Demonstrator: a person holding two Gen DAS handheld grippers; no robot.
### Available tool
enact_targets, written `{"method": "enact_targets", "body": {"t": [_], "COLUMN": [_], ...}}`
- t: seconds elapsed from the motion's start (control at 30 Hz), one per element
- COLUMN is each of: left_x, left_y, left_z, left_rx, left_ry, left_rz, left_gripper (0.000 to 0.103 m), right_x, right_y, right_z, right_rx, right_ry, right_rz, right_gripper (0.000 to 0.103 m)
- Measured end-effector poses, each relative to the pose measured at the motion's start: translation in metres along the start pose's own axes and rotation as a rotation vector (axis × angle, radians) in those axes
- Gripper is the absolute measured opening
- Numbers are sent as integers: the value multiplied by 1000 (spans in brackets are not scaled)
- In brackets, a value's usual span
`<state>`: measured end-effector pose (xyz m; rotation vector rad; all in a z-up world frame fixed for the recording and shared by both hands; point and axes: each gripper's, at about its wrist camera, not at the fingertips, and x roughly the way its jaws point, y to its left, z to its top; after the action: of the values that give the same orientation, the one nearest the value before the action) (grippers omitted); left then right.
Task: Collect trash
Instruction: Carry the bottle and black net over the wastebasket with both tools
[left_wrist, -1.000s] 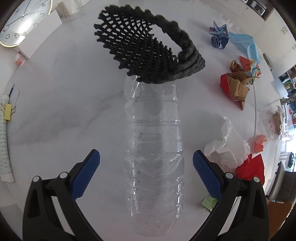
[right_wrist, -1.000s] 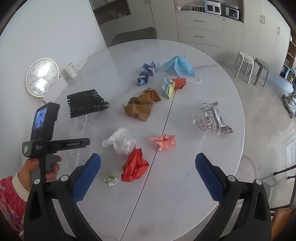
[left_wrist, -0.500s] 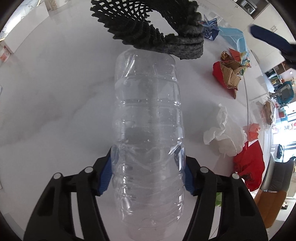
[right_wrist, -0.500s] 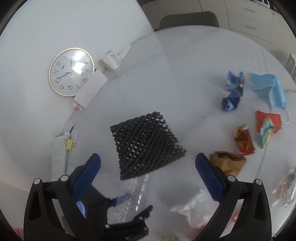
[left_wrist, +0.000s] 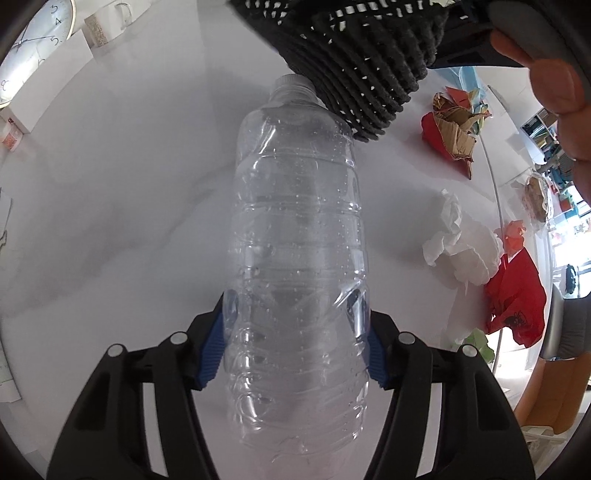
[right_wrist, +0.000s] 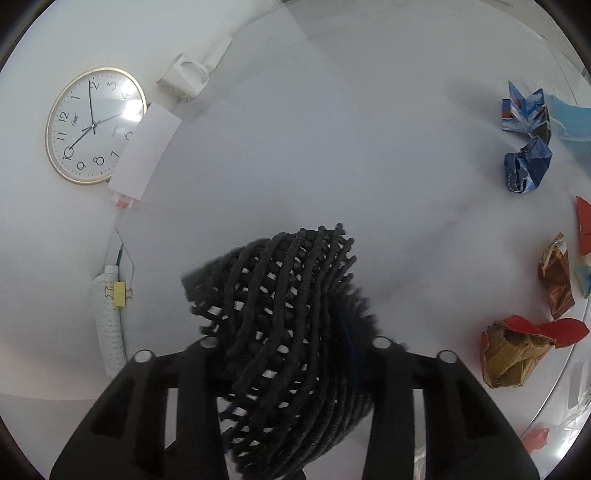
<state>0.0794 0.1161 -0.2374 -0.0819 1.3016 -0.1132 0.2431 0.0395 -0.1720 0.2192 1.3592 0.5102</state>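
A clear empty plastic bottle (left_wrist: 295, 240) lies lengthwise on the white marble table (left_wrist: 110, 184), cap pointing away. My left gripper (left_wrist: 295, 354) is shut on its lower body, and the blue pads dent its sides. A black mesh net (left_wrist: 354, 55) hangs just above the bottle's cap. In the right wrist view the mesh net (right_wrist: 288, 325) fills the space between the fingers of my right gripper (right_wrist: 291, 354), whose jaws are closing onto it and pinching its folds. A person's hand (left_wrist: 554, 85) holds that right gripper at the top right.
Crumpled white tissue (left_wrist: 458, 240), red paper (left_wrist: 517, 295) and brown cardboard (left_wrist: 458, 125) lie right of the bottle. Blue paper wads (right_wrist: 526, 166) sit further back. A wall clock (right_wrist: 94, 125), a white card and a rolled sheet with a yellow clip (right_wrist: 120, 293) lie at the left.
My left gripper closed on the bottle. My right gripper swept left and down over the mesh net and closed its jaws on it; the net now hangs lifted above the cap.
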Motion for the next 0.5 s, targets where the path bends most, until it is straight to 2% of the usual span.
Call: {"method": "enact_targets", "body": {"t": [0.07, 0.1, 0.33, 0.4, 0.5], "left_x": [-1, -3, -31, -47, -71], "left_y": [4, 7, 7, 4, -20], "left_z": [-3, -6, -26, -28, -32], "left_rx": [3, 8, 80, 119, 212], "left_ry": [-13, -23, -96, -128, -169], "left_rz": [-14, -18, -17, -10, 1], "left_gripper": [60, 60, 59, 59, 59], "right_x": [-9, -15, -76, -101, -149], "right_y": [-8, -11, -36, -46, -74], "right_z": [-5, -8, -40, -58, -103], "right_rx": [11, 20, 64, 91, 158], "right_ry": [-27, -43, -192, -252, -336], "right_rz": [12, 23, 110, 145, 174], "right_gripper": [10, 9, 8, 8, 8]}}
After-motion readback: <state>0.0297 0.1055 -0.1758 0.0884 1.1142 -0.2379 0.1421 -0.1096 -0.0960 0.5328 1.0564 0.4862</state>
